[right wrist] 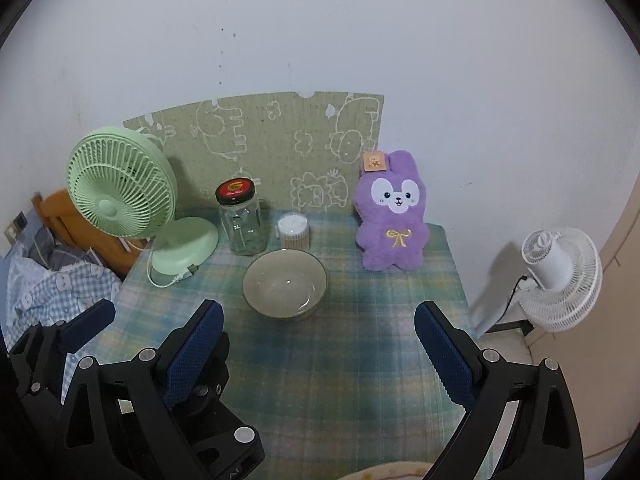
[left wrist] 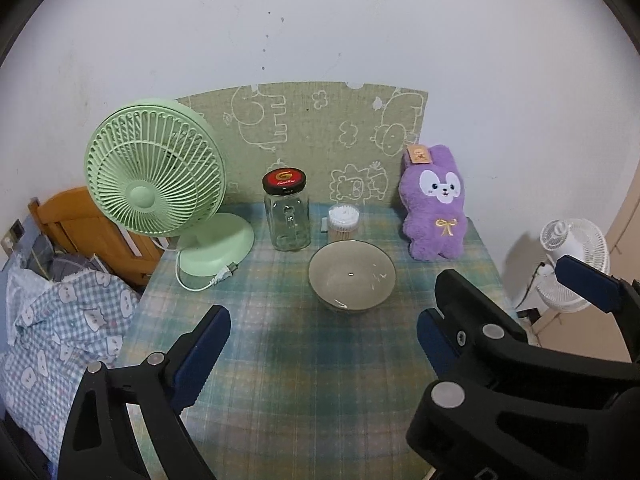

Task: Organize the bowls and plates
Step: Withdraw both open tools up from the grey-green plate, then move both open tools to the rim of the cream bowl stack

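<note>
Checked blue-green cloth covers the table (left wrist: 280,360), the biggest thing here, with a green fan (left wrist: 154,184) at its back left, a purple plush rabbit (left wrist: 434,204) at the back right, a lidded glass jar (left wrist: 287,210) between them and a small tub of cotton swabs (left wrist: 343,224) just beside the jar. The task's thing, a pale bowl (left wrist: 352,275), sits upright and empty near the middle of the table, in front of the jar and tub. At the very bottom edge of the right wrist view a pale curved rim (right wrist: 384,472) shows; it may be a plate, but too little is visible to say.

The left gripper (left wrist: 324,340) and the right gripper (right wrist: 318,340) both hang above the near part of the table, jaws spread wide, nothing between them, well short of the bowl.

The risks, as I judge them: the bowl looks smooth and glossy, so a pinch on its rim could slip, and a push could slide it back into the jar or swab tub. The two grippers also sit close together and could knock each other.
</note>
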The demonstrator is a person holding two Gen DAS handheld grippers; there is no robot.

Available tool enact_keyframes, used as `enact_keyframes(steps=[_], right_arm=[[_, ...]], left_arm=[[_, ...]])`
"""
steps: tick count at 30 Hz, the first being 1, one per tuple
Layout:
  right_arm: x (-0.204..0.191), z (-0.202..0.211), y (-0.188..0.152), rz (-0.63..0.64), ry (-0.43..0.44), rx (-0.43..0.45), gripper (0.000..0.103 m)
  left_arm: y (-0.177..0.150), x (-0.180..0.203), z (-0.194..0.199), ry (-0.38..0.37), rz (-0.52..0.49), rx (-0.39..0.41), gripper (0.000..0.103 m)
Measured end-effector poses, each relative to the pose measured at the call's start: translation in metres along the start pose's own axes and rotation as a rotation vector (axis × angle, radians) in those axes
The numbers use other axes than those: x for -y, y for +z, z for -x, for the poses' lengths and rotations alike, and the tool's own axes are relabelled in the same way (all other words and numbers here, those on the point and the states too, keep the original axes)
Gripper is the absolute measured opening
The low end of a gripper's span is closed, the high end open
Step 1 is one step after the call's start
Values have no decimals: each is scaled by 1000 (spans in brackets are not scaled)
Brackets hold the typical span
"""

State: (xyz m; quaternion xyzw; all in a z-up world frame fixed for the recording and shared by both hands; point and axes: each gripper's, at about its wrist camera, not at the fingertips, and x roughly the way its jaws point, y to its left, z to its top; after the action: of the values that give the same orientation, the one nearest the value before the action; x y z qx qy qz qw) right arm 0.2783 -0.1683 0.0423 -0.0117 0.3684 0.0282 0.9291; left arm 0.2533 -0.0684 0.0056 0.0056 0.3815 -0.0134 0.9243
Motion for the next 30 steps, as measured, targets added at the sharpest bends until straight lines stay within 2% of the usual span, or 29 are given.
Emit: enact_keyframes(steps=[6,9,16,25,30], right_arm=[[13,-34,4,-25,59,-38,98],[17,-51,6,-19,87,-55,98],[16,-87,13,38,81,-46,98],[20,-130,14,-1,83,-29,98],[20,-156,15,-3,75,-36,97]], left_arm=[[6,10,-28,-7,-9,-40,91],[9,14,-40,14,-13,-39,90],[12,16,-72,17,18,-43,89],[16,18,-110,42,-2,-18,89],[20,16,-137,47,-7,-34,89]])
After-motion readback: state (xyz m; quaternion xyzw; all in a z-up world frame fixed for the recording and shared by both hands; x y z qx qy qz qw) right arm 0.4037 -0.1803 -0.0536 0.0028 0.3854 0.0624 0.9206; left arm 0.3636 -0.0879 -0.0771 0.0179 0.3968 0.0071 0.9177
